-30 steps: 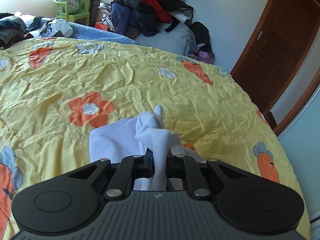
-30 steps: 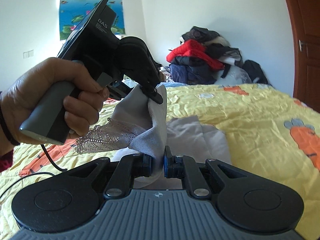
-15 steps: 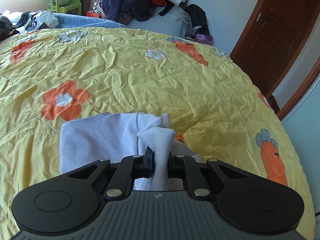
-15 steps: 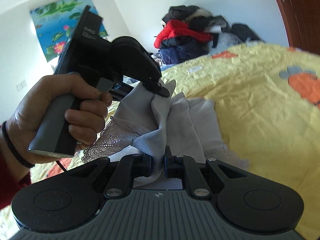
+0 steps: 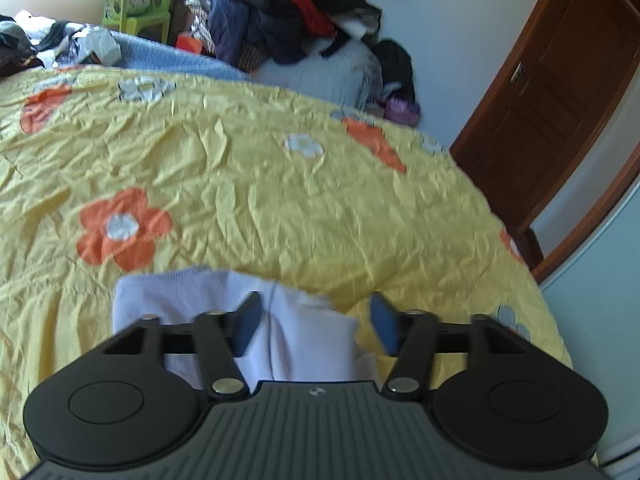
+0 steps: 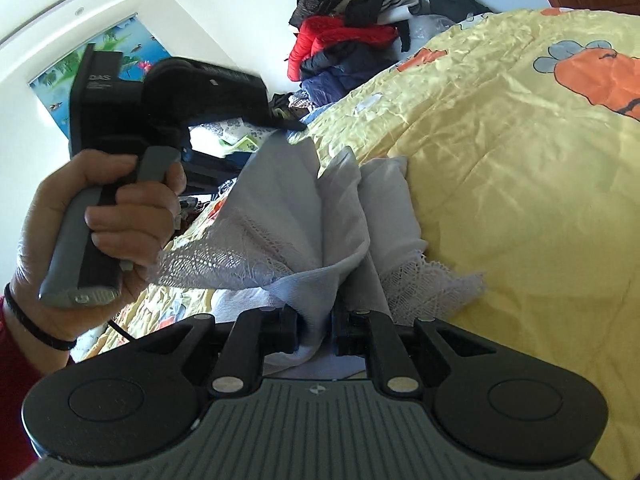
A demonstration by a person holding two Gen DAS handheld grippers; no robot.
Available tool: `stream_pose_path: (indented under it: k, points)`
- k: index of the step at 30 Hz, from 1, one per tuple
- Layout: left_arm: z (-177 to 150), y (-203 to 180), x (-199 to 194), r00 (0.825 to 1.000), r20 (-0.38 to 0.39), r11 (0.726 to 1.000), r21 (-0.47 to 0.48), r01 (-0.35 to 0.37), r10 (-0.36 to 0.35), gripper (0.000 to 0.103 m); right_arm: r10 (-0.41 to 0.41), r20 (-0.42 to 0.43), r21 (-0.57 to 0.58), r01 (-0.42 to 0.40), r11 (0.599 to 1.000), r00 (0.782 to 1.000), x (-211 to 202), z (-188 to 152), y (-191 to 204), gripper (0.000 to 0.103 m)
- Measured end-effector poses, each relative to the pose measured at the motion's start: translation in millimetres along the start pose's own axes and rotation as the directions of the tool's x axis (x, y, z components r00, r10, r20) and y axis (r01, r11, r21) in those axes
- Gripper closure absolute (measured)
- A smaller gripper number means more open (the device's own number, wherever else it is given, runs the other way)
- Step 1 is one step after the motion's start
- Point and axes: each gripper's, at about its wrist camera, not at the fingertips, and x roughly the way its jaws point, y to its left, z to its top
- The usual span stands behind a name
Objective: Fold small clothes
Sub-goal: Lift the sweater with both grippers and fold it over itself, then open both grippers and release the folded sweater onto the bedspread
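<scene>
Pale lilac-grey small garment with lace-trimmed edges (image 6: 344, 220): lies bunched on the yellow quilted bedspread with orange flower print (image 5: 280, 208), near its front edge; in the left wrist view its smooth cotton part (image 5: 304, 332) spreads flat on the bedspread between and below the blue pads

Left gripper, black two-finger tool (image 5: 316, 320): pitched downward toward the bedspread; jaws opening, pads standing wide on either side of the garment's raised fold, neither pressing on it

Left hand (image 6: 100, 216): wrapped around the grey handle, knuckles toward the right wrist camera, dark band at the wrist, red sleeve below; the tool body sits above the garment's upper corner

Right gripper, black two-finger tool (image 6: 316, 332): rolled, so the bedspread runs on a slant across its view; jaws nearly together, clamped on a gathered fold of the garment, lace fanning to both sides

Heap of red and dark clothes (image 5: 288, 12): beyond the bedspread's far edge, against the pale wall

Brown wooden door (image 5: 560, 92): right of the bedspread
</scene>
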Motion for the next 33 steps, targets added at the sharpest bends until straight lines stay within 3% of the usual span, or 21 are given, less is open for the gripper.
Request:
stream_pose_path:
  k: [6, 13, 19, 25, 28, 30, 33]
  points:
    - [3, 3, -18, 0.996, 0.082, 0.998, 0.046, -0.037, 0.033, 0.03, 0.033, -0.006, 0.09, -0.032, 0.995, 0.999, -3, 2, -14, 0.087]
    - [-27, 27, -16, 0.997, 0.017, 0.997, 0.032, -0.07, 0.069, 0.029, 0.081, -0.01, 0.213, -0.077, 0.974, 0.997, -7, 4, -30, 0.084]
    - [-63, 29, -23, 0.996, -0.006, 0.991, 0.098, -0.092, 0.093, 0.029, 0.066, 0.012, 0.25, -0.067, 0.966, 0.998, -25, 5, -41, 0.078]
    - [-86, 22, -42, 0.992, 0.051, 0.981, 0.157, -0.118, 0.111, 0.029, -0.054, 0.051, 0.239, 0.04, 0.97, 0.997, -53, 8, -54, 0.074]
    - [-98, 20, -48, 0.992, 0.052, 0.977, 0.175, -0.124, 0.117, 0.028, -0.173, 0.15, 0.185, 0.145, 0.972, 0.973, -71, 14, -46, 0.074]
    - [-107, 19, -50, 0.993, 0.043, 0.975, 0.185, -0.12, 0.114, 0.027, -0.167, 0.186, 0.119, 0.146, 0.982, 0.968, -73, 20, -35, 0.074]
    - [-120, 18, -53, 0.99, 0.047, 0.969, 0.207, -0.137, 0.13, 0.027, -0.07, 0.155, 0.049, 0.063, 0.997, 0.985, -60, 29, -19, 0.074]
